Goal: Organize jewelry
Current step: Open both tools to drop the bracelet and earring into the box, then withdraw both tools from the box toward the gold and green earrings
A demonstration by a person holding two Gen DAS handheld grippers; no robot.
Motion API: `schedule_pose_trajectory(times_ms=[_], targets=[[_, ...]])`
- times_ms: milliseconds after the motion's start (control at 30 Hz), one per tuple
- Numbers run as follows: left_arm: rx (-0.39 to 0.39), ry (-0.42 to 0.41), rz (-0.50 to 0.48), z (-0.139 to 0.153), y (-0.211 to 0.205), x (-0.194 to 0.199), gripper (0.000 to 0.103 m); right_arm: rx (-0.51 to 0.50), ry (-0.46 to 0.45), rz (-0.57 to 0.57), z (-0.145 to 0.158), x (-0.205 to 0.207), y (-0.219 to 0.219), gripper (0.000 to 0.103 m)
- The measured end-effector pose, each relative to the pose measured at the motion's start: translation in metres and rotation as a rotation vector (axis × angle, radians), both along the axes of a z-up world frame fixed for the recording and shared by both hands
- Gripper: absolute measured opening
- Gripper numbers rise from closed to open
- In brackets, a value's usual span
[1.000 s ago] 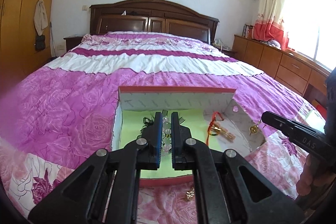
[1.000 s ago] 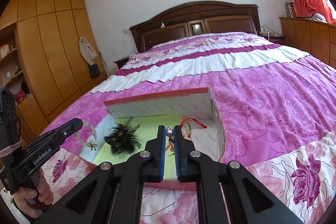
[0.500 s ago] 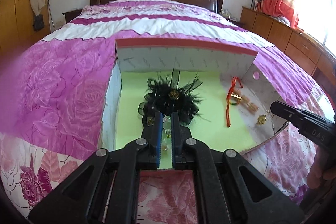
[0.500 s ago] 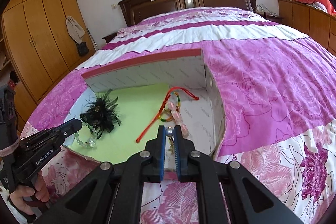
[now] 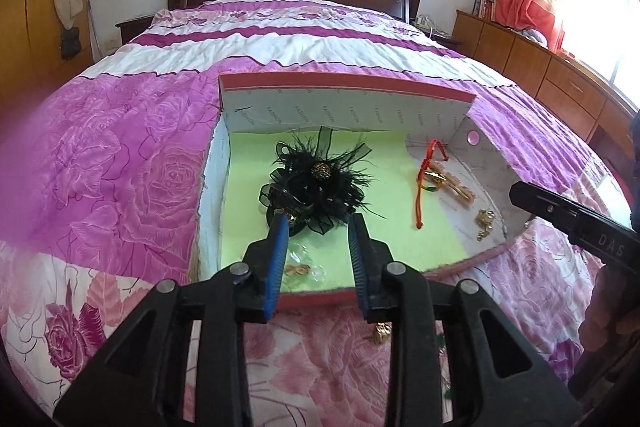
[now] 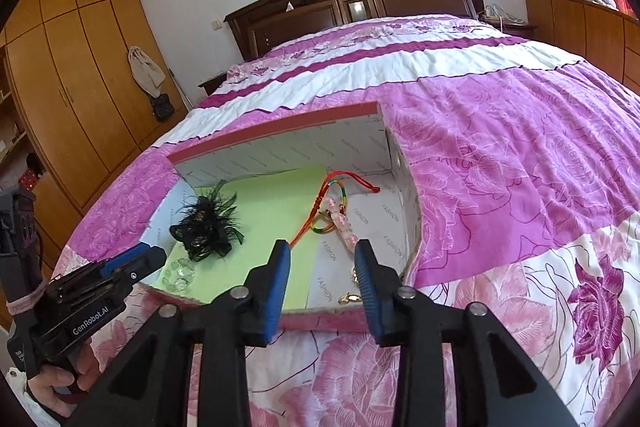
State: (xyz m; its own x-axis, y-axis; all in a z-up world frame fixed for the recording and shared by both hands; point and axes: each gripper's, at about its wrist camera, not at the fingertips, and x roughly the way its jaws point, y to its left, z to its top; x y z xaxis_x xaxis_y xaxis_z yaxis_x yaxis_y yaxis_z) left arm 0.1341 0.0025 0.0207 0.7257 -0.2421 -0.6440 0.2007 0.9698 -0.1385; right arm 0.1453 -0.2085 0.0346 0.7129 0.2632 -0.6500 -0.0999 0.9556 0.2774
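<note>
L gripper (image 5: 318, 227): jaws apart, empty, over clear bead bracelet (image 5: 304, 265) on box (image 5: 344, 85) floor, near edge.
R gripper (image 6: 322, 263): jaws apart, empty; gold earring (image 6: 349, 297) below.
Tip: lift straight up, don't snag black feather clip (image 5: 316, 183).

The right gripper (image 6: 322, 259) hangs parted above the box (image 6: 400, 163) — red cord bracelet (image 6: 320, 205) and pink beads (image 6: 342, 223) lie inside.
</note>
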Motion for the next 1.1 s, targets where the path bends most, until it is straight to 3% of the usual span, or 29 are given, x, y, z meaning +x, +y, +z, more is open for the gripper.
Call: schedule_pose_trajectory(times_ms=[533,1100], targets=[[-0.004,0.028,-0.073,0.004,-0.013,-0.037,0.025,-0.021,-0.058,0.027,0.016,-0.057,0.002,0.045],[0.013,0.169,-0.144,-0.035,-0.034,-0.036,0.024,0.019,-0.029,0.021,0.003,-0.081,-0.012,0.047]])
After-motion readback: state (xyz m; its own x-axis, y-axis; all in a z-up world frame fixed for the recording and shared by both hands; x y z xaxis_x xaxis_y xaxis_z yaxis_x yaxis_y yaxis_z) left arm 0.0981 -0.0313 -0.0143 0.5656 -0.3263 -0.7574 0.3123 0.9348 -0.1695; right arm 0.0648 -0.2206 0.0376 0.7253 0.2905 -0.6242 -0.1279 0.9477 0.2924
